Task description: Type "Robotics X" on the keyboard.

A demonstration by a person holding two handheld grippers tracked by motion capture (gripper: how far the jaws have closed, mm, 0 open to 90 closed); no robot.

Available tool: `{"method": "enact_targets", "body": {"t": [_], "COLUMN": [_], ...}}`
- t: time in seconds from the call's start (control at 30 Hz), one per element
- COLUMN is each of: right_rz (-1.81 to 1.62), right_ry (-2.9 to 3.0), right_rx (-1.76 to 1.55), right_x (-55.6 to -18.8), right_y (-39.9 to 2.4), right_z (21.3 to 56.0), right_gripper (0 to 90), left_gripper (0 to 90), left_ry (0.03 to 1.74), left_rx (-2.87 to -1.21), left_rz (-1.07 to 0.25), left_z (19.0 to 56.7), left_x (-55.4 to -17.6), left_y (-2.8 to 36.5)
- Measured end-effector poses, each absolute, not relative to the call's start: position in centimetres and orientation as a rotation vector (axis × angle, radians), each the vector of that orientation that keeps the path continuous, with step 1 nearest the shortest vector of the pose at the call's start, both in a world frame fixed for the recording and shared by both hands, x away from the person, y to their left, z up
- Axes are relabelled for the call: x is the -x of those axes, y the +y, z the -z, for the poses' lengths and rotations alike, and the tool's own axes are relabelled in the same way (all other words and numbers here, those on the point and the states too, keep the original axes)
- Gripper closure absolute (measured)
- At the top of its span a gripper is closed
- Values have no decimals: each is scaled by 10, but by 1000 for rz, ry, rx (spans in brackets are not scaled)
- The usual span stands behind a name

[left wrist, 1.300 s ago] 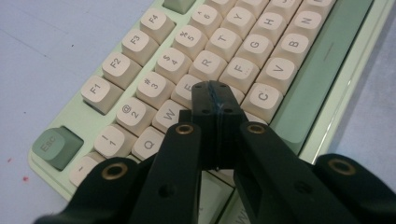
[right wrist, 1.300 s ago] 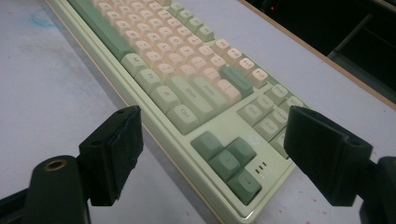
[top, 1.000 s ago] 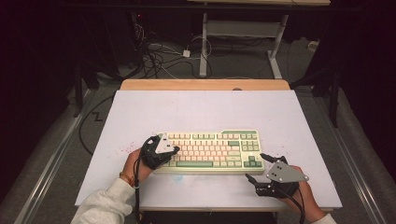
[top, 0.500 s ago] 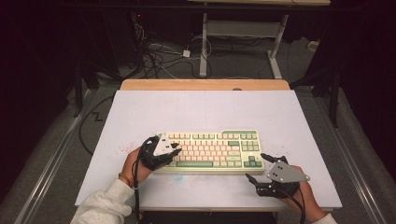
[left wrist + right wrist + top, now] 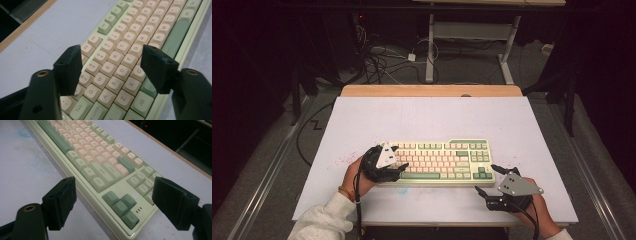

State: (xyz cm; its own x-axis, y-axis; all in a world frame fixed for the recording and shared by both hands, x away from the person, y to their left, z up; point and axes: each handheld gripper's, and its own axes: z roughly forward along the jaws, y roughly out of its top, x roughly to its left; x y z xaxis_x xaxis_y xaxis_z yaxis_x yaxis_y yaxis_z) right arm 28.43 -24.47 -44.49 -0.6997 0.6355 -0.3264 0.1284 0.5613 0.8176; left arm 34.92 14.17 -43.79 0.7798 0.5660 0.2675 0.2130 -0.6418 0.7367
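Keyboard (image 5: 439, 162) lies near-centre on the worktop (image 5: 432, 117) — rigid, fairly heavy, smooth-sided, loose keycaps; best gripped by case ends. Left tool (image 5: 398, 161) just spread open over left keys; right tool (image 5: 491, 180) released beside near-right corner.

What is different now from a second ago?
The left gripper has just been opening its jaws over the keyboard's left end; nothing is between them but keys underneath. The keyboard, the right gripper near its right corner, open, and both hands stayed where they were.
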Motion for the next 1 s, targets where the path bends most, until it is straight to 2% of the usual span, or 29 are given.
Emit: {"method": "enact_targets", "body": {"t": [0.07, 0.2, 1.0], "right_rz": [-1076, -1077, -1081], "right_ry": [2183, 2182, 2176], "right_rx": [-609, -611, -611], "right_x": [-284, -285, -285], "right_y": [-245, -245, -245], "right_z": [445, 445, 443], "right_gripper": [204, 204, 204], "left_gripper": [254, 185, 199], "left_ry": [585, 580, 566], "left_rx": [-2236, -2227, -2183], "left_rz": [-636, -648, -675], "left_z": [438, 437, 433], "left_x": [-349, -348, -337], "left_y": [141, 141, 153]}}
